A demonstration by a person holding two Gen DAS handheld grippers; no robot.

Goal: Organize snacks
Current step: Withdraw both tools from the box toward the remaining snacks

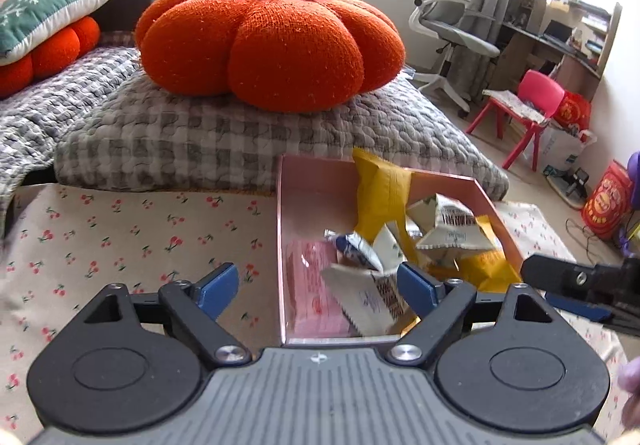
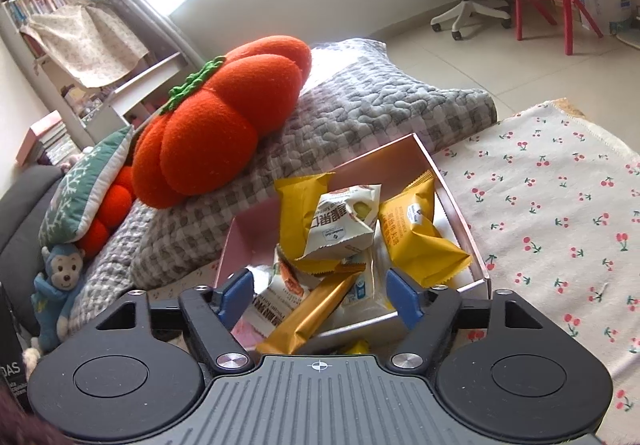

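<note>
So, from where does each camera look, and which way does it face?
Left wrist: sits on the left gripper, looks forward and down past its open fingers at the pink box of snacks, with the pumpkin cushion behind; the right gripper enters at the right edge.
Right wrist: sits on the right gripper, looks down at the box from nearer; its open fingers frame a gold bar.
Shared: box, yellow packets, cushion, grey quilt, cherry cloth, office chair, red chair.
</note>
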